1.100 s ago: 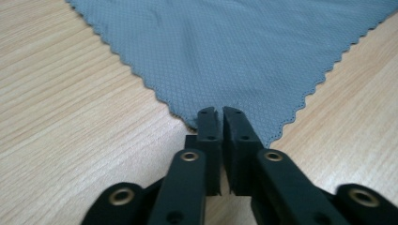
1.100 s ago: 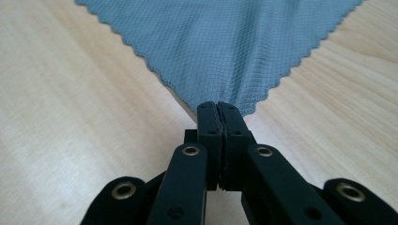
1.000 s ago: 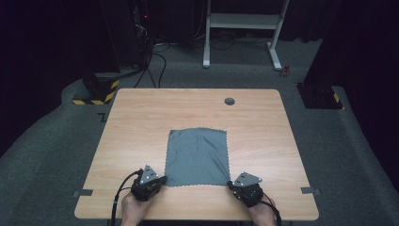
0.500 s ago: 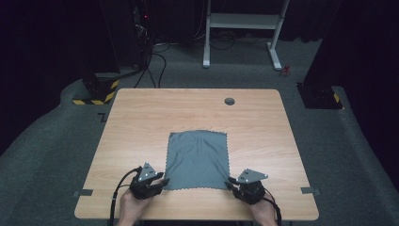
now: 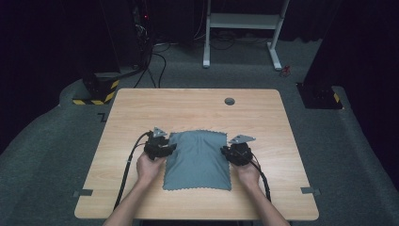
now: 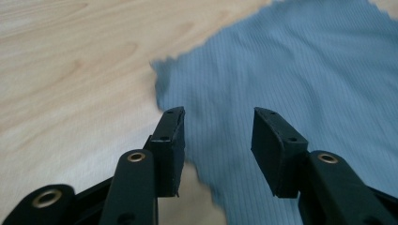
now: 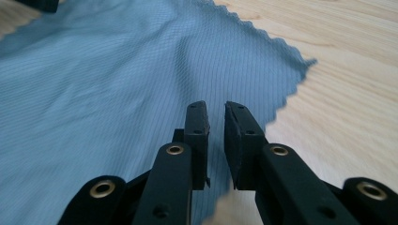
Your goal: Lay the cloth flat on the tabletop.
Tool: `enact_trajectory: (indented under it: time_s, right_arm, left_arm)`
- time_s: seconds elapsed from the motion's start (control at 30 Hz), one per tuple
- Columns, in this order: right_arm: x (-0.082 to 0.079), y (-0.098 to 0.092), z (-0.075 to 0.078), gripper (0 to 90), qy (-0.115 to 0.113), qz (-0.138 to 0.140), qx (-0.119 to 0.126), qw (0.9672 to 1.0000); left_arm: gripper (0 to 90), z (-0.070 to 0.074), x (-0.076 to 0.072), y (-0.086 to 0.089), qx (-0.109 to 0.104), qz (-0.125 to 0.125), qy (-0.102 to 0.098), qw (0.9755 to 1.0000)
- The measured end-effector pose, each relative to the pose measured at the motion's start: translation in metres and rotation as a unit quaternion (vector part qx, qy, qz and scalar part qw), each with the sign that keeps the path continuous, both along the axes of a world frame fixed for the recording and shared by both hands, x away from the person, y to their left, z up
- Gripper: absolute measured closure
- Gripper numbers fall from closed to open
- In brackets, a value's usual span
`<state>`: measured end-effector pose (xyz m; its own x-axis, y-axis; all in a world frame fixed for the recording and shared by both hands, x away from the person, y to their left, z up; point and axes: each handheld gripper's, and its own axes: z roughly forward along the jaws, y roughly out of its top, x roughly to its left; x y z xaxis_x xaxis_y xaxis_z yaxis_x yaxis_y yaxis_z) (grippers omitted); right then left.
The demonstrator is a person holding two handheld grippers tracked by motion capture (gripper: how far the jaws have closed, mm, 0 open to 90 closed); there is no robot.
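Our two hands, each holding a gripper.
Left gripper (image 5: 166, 146) fingers have just been opening wide; right gripper (image 5: 227, 151) fingers closing, nearly together.

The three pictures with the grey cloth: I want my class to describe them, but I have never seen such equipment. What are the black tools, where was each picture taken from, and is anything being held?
No machine is working here: a person's two hands reach in from the bottom of the high view, each holding a hand-operated claw. That view comes from a fixed camera above the wooden table. The left claw and the right claw sit at the two sides of a grey cloth lying on the table.

The other two pictures come from small cameras riding on each claw, looking along its black jaws. The left claw's jaws have just been opening and stand apart over the cloth's edge. The right claw's jaws have just been closing, with a narrow gap left. Neither grips the cloth.
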<state>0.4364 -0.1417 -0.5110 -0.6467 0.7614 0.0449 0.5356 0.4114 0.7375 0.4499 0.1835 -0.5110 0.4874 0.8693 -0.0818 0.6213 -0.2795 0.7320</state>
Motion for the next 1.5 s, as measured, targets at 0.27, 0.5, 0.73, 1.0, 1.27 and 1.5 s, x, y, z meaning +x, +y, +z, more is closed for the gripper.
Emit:
enact_trajectory:
  time_s: [0.27,0.5,0.73,1.0,1.27,1.5]
  right_arm:
    - [0.027,0.008,-0.007,80.4,0.004,-0.016,-0.025,0.9995]
    - [0.037,-0.004,-0.001,76.1,0.004,-0.045,-0.035,0.9984]
    - [0.056,0.000,-0.004,67.4,-0.012,-0.096,-0.029,0.9949]
    - [0.071,0.009,-0.002,89.8,0.005,-0.096,-0.053,0.9939]
    - [0.073,0.013,0.007,90.0,-0.029,-0.107,-0.084,0.9903]
    - [0.074,0.011,0.002,73.4,-0.017,-0.132,-0.088,0.9872]
  left_arm:
    - [59.3,-0.007,0.033,-0.002,0.040,0.038,-0.002,0.9985]
    - [57.8,-0.005,0.040,0.000,0.044,0.051,0.007,0.9977]
    - [65.5,-0.005,0.042,-0.002,0.045,0.047,0.007,0.9978]
    - [88.2,-0.003,0.045,-0.005,0.033,0.027,0.022,0.9988]
    - [89.1,0.008,0.052,-0.007,0.063,0.037,0.000,0.9973]
    - [64.7,0.001,0.050,-0.014,0.081,0.047,-0.009,0.9955]
